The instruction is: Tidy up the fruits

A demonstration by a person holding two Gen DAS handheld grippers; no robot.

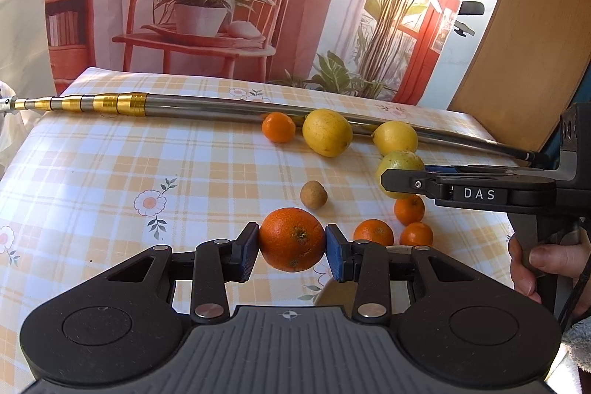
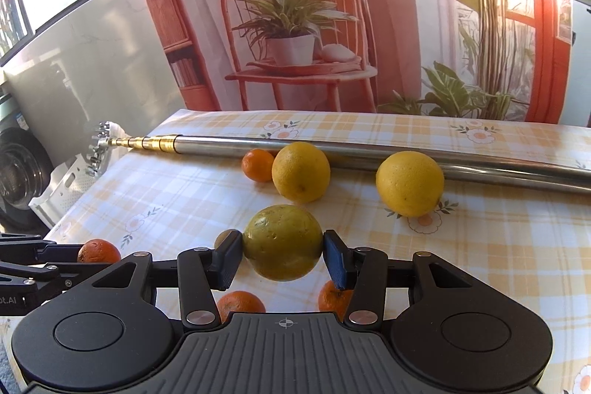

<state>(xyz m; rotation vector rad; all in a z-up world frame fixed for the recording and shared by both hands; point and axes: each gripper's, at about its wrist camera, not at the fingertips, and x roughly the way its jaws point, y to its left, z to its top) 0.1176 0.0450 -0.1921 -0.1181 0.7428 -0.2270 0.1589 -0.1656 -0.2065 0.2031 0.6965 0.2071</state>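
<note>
Orange, dimpled; greenish fruit, perhaps lemon

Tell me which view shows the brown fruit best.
Left wrist. The brown fruit sits fully in the open on the tablecloth, just beyond the orange that the left gripper holds. In the right wrist view only a sliver shows behind a finger of the right gripper.
</note>
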